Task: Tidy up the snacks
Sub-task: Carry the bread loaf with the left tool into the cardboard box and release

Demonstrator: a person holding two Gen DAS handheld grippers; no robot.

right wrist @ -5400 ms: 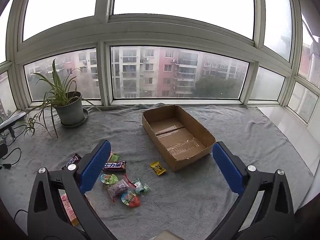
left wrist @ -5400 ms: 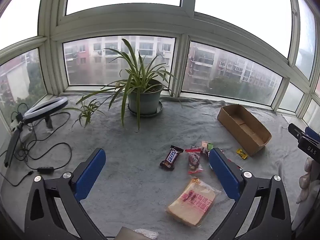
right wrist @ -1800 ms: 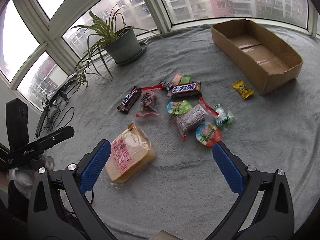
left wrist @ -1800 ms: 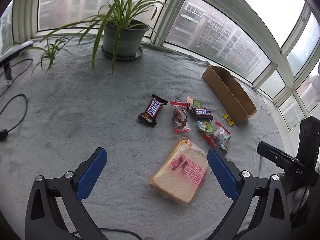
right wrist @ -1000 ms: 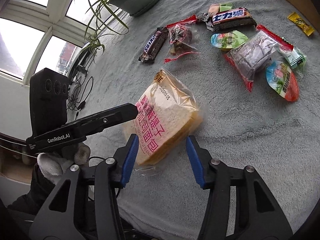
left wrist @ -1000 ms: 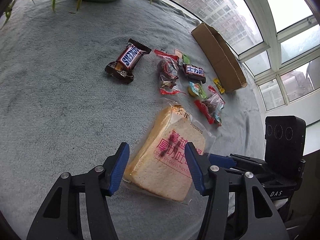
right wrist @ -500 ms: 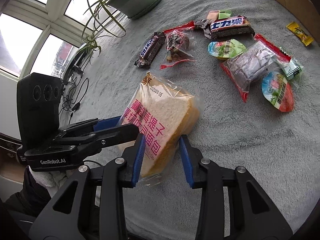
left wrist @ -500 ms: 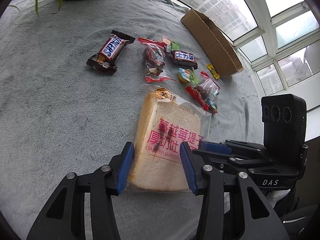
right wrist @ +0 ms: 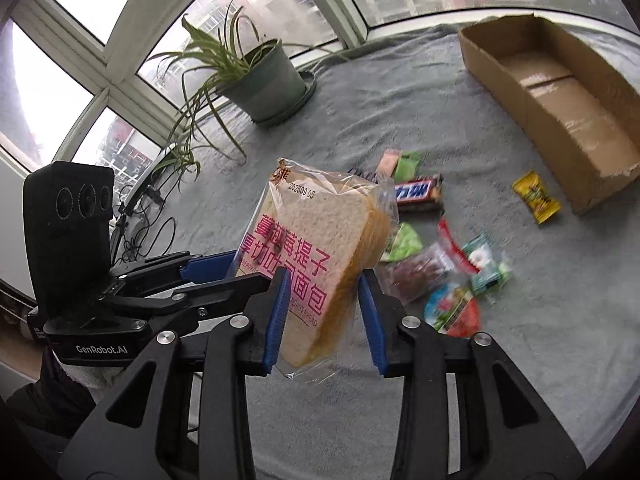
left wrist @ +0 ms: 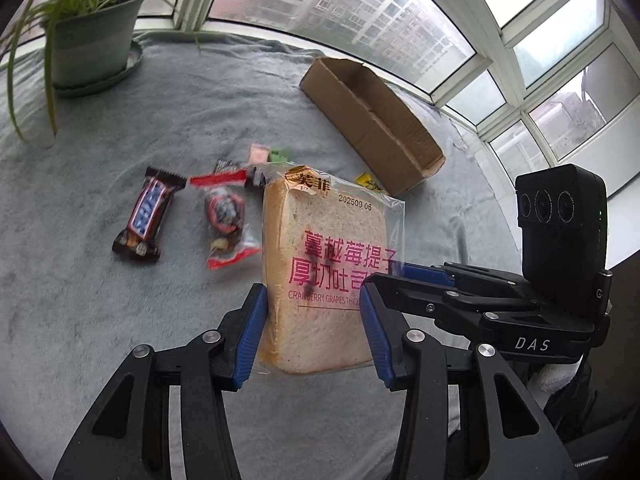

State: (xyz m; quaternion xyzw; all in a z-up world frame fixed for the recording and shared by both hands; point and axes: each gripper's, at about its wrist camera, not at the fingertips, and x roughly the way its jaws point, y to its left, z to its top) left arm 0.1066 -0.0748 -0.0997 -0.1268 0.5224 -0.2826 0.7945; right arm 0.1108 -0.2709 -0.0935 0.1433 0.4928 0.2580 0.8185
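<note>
Grippers (left wrist: 312, 332) clamp bread bag (left wrist: 324, 264) above grey blanket (left wrist: 80, 300); snacks blurred.

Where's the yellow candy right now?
In the right wrist view, the yellow candy lies on the grey cloth at right, just beside the near corner of the cardboard box, apart from the snack pile.

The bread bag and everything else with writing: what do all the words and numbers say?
"202509 06": bread bag
"CRANBERRY GRAPES THICK": bread bag, cut off by the right gripper
"DAS": right gripper, side
"GenRobot.AI": left gripper, side
Bread bag also has pink Chinese print.
Chocolate bar and other wrappers: too blurred to read.
</note>
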